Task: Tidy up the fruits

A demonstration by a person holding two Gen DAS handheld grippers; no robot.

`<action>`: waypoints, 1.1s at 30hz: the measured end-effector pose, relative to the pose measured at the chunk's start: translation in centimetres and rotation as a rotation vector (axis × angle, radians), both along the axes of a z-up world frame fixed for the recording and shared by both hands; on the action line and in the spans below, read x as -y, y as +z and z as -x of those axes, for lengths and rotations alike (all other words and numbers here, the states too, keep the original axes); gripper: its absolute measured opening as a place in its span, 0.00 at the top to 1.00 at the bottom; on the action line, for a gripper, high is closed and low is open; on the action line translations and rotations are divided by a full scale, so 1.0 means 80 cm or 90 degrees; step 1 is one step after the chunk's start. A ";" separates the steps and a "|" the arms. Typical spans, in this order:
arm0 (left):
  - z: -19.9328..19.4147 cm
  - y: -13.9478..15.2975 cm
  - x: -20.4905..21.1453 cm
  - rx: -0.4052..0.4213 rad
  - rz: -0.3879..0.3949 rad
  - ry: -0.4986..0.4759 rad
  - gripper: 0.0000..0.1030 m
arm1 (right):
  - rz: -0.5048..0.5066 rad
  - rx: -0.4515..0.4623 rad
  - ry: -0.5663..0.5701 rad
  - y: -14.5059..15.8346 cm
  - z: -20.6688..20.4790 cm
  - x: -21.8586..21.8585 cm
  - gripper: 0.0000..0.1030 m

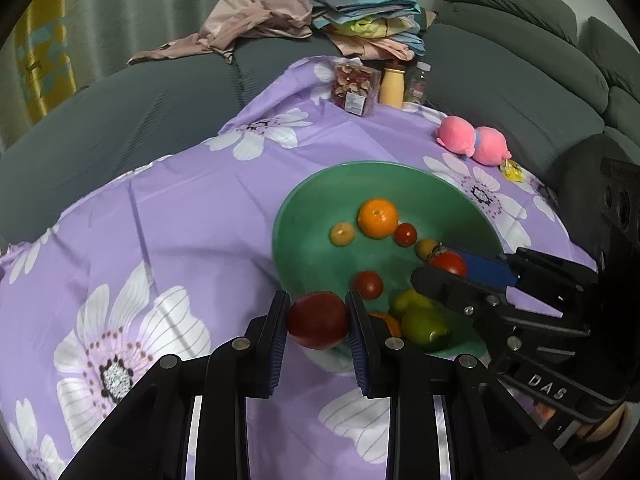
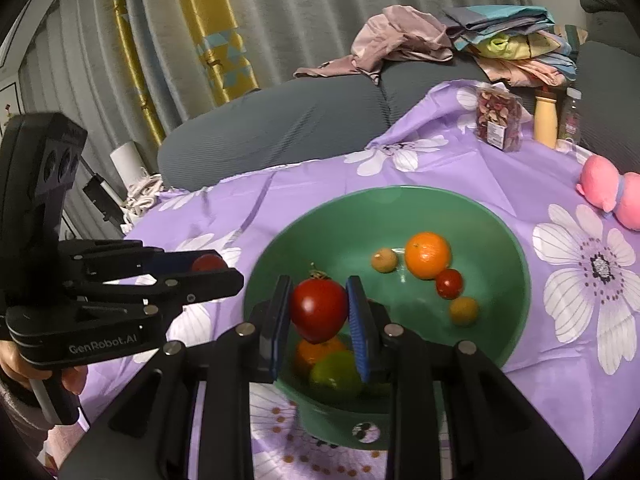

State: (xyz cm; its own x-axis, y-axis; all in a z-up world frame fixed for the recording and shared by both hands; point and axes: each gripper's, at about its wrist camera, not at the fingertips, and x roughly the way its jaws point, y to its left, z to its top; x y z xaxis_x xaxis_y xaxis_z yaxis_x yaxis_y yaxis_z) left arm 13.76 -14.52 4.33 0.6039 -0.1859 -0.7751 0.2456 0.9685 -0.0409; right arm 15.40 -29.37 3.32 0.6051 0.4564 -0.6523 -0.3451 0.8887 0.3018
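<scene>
- The left hand-held gripper (image 1: pixel 318 320) pinched a dark red fruit (image 1: pixel 318 319) between its blue pads, just at the near rim of the green bowl (image 1: pixel 304 204).
- The right hand-held gripper (image 2: pixel 319 310) pinched a red tomato (image 2: pixel 319 309) with a dried stalk, held over the inside of the bowl.
- The near rim of the bowl was hidden behind the gripper fingers in both views; whether the dark red fruit was an apple or a tomato could not be made out.
- In the bowl lay an orange (image 1: pixel 377 218), a small yellow fruit (image 1: pixel 342 233), a small red tomato (image 1: pixel 405 234), another small red tomato (image 1: pixel 368 285), green fruits (image 1: pixel 424 326) and a second orange (image 1: pixel 390 322), mostly covered by the left gripper's finger.
- A further yellow fruit (image 1: pixel 426 248) was partly blocked by the right gripper's tip.
- The bowl stood on a worktop under a purple cloth (image 1: pixel 180 216) with white flowers.
- At the far edge stood a clear box of dried pieces (image 1: pixel 355 87), a cream bottle (image 1: pixel 392 85) and a clear bottle (image 1: pixel 417 82); their labels were too small to read.
- A pink plush toy (image 1: pixel 474 140) lay near the bowl, with a yellow wrapper (image 1: pixel 512 171) just beside it.
- A grey sofa (image 1: pixel 512 92) carried piled clothes (image 1: pixel 360 20).
- The gripper bodies read "DAS" and "GenRobot.AI".
</scene>
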 end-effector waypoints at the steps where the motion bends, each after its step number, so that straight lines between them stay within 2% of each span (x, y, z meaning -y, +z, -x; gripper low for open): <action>1: -0.002 0.000 0.002 -0.001 -0.001 -0.001 0.72 | 0.004 0.000 -0.003 -0.001 0.000 0.001 0.73; 9: -0.017 -0.011 0.019 -0.015 -0.017 -0.014 0.72 | 0.021 -0.007 -0.021 -0.007 -0.006 0.011 0.73; 16: -0.029 -0.023 0.031 -0.039 -0.046 -0.014 0.72 | 0.066 -0.016 -0.046 -0.014 -0.010 0.014 0.70; 17: -0.030 -0.023 0.031 -0.042 -0.047 -0.012 0.67 | 0.071 -0.017 -0.048 -0.014 -0.010 0.015 0.64; 18: -0.030 -0.022 0.030 -0.048 -0.046 -0.009 0.57 | 0.072 -0.018 -0.049 -0.014 -0.010 0.015 0.58; 19: -0.030 -0.020 0.029 -0.045 -0.050 -0.001 0.51 | 0.075 -0.018 -0.054 -0.014 -0.010 0.016 0.48; 21: -0.030 -0.016 0.021 -0.050 -0.065 0.031 0.21 | 0.087 -0.012 -0.069 -0.007 -0.007 0.018 0.46; 22: -0.030 -0.013 0.014 -0.056 -0.061 0.044 0.16 | 0.086 -0.007 -0.074 -0.001 -0.005 0.021 0.41; 23: -0.029 -0.010 0.008 -0.061 -0.051 0.053 0.10 | 0.083 -0.005 -0.075 0.002 -0.004 0.023 0.28; 24: -0.027 -0.005 0.001 -0.062 -0.043 0.065 0.06 | 0.081 -0.004 -0.076 0.007 -0.003 0.025 0.20; 25: -0.025 -0.001 -0.001 -0.060 -0.046 0.071 0.03 | 0.086 -0.001 -0.077 0.012 -0.001 0.026 0.08; 26: -0.023 0.003 -0.002 -0.057 -0.052 0.073 0.01 | 0.098 0.006 -0.078 0.019 0.000 0.026 0.04; 30: -0.012 0.017 0.005 -0.063 -0.071 0.050 0.01 | 0.104 0.014 -0.048 0.041 0.001 0.027 0.02; 33: -0.007 0.021 0.015 -0.055 -0.116 0.050 0.01 | 0.109 0.005 -0.034 0.052 -0.001 0.028 0.01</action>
